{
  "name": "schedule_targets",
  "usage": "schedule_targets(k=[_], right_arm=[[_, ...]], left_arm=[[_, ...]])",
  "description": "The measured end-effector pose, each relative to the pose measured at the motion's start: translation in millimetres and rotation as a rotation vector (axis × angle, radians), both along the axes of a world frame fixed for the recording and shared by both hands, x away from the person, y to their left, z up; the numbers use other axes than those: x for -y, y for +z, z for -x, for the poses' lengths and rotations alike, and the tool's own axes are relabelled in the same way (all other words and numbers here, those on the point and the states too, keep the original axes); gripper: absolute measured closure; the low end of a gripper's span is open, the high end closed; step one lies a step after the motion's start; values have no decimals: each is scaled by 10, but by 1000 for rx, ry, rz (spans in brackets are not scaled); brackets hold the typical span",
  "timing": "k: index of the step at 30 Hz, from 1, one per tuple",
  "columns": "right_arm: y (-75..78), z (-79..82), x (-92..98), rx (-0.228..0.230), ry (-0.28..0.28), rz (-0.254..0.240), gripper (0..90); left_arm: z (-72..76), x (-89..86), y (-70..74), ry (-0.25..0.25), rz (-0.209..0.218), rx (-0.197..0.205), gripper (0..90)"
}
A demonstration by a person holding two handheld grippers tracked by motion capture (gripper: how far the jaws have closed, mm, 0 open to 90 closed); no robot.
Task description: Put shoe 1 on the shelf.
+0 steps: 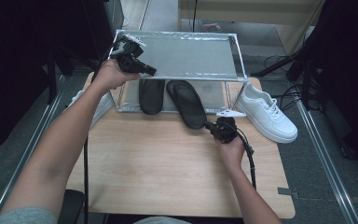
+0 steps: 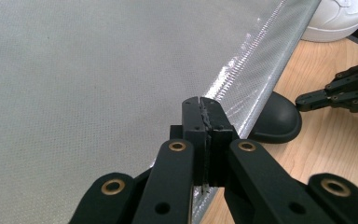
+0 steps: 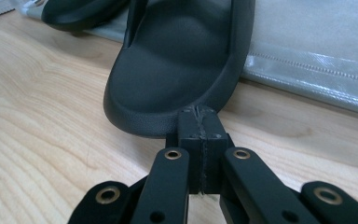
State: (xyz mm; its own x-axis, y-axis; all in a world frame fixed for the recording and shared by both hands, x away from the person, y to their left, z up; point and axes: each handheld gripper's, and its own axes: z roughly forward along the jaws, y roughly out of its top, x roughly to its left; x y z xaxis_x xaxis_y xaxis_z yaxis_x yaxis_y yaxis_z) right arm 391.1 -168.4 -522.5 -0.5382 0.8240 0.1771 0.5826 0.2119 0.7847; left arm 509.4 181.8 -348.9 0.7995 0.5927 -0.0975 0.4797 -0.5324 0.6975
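Black slipper (image 1: 188, 104) lies on the wooden desk (image 1: 168, 163), its toe under the mesh-topped rack (image 1: 186, 56) and its heel projecting forward beside a second slipper (image 1: 151, 95). Right tongs (image 1: 213, 126) are closed with nothing between them, tips touching the heel rim. Left tongs (image 1: 150, 71) are closed, empty, above the rack's top. A white sneaker (image 1: 265, 112) sits right of the rack.

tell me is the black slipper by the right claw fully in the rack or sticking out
Sticking out: the black slipper's heel end lies past the rack's front edge on the table.

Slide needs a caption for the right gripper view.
Shut right gripper nudging the heel of a black slipper on the wooden table.
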Motion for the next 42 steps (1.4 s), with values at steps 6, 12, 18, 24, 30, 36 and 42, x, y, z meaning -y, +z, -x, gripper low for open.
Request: schedule_targets(k=[6, 12, 18, 24, 30, 36, 42], right_arm=[[-12, -49, -101, 3, -2, -1, 900], [-3, -104, -221, 0, 11, 7, 900], [-14, -167, -359, -5, 24, 5, 900], [1, -221, -530, -9, 49, 15, 900], [2, -282, -670, -20, 58, 7, 900], [7, -324, -814, -23, 76, 18, 900], [-16, -380, -881, -24, 62, -3, 900]], left_arm=[[-1, -2, 0, 0, 0, -1, 900], [2, 4, 1, 1, -3, 3, 900], [0, -3, -2, -3, 0, 3, 900], [0, -6, -5, -4, 3, 4, 900], [1, -7, -6, -3, 4, 5, 900], [0, -8, -8, -3, 6, 5, 900], [0, -17, -19, 1, 21, 2, 900]])
